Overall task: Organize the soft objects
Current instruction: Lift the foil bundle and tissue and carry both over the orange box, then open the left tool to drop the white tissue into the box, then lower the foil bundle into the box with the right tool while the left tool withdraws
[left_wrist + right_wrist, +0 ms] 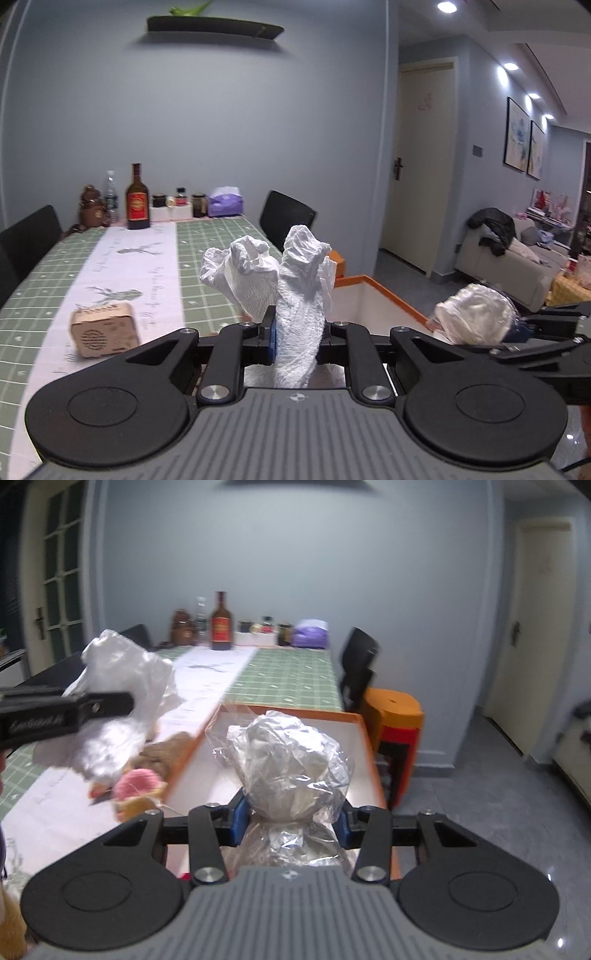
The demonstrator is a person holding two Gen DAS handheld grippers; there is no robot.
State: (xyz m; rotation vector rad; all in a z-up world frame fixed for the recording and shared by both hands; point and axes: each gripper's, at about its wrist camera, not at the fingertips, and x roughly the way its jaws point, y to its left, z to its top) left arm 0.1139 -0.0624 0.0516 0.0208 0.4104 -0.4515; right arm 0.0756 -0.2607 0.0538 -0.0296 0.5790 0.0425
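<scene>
Crumpled white paper towel [295, 295] upright, aloft; clear-wrapped white bundle [291, 768] above white, orange-rimmed box [284, 714].

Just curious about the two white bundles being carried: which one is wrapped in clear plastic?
The rounded bundle in the right gripper, sealed in crinkly clear film. The left gripper pinches a bare white paper towel.

Both views are indoor and evenly, rather dimly lit with a cool bluish cast. In the left wrist view, recessed ceiling spotlights [511, 67] burn out to white discs and throw pale streaks down the grey wall [184, 110]; the floating shelf [214, 26] casts a soft shadow beneath it. Fisheye distortion bows the door frame [397, 147] and wall edges outward. The right wrist view is softer: the white paper towel [122, 698] at left smears with motion blur, and the clear plastic bag [291, 764] shows small glints.
</scene>
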